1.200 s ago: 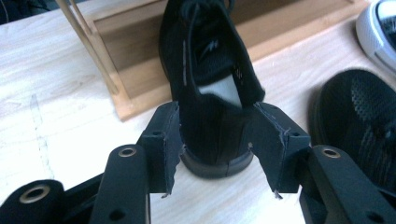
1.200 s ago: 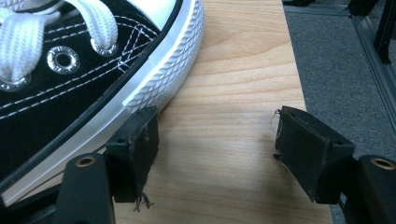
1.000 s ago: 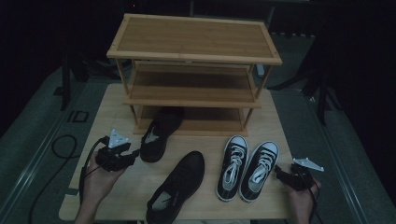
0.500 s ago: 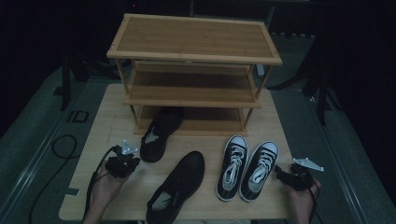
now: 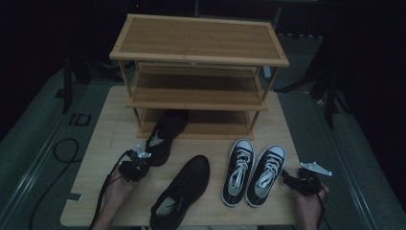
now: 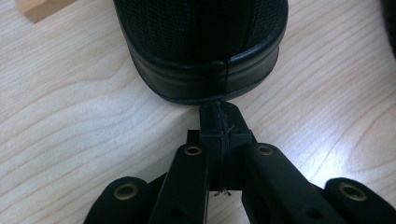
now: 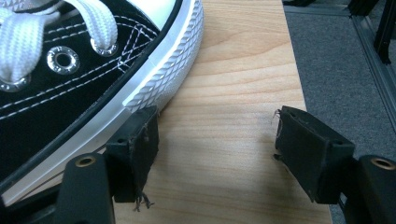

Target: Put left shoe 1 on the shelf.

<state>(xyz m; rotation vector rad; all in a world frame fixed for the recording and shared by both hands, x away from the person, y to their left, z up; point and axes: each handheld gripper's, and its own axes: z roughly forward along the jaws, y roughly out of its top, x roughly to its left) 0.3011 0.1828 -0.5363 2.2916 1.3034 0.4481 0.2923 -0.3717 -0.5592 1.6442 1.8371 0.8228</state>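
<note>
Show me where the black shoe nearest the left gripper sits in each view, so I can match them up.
High view: black shoe left of centre, toe under the rack, heel toward the shut left gripper.
Left gripper view: its heel at top centre, just ahead of the closed jaws.
Right gripper view: a black-and-white sneaker at upper left instead.
Shared landmark: the light wooden tabletop.

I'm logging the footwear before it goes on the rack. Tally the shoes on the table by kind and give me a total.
Plain black shoes: 2, one with its toe at the wooden rack, one nearer the front edge.
Black-and-white lace-up sneakers: 2, one beside the other.
Total: 4 shoes.
</note>
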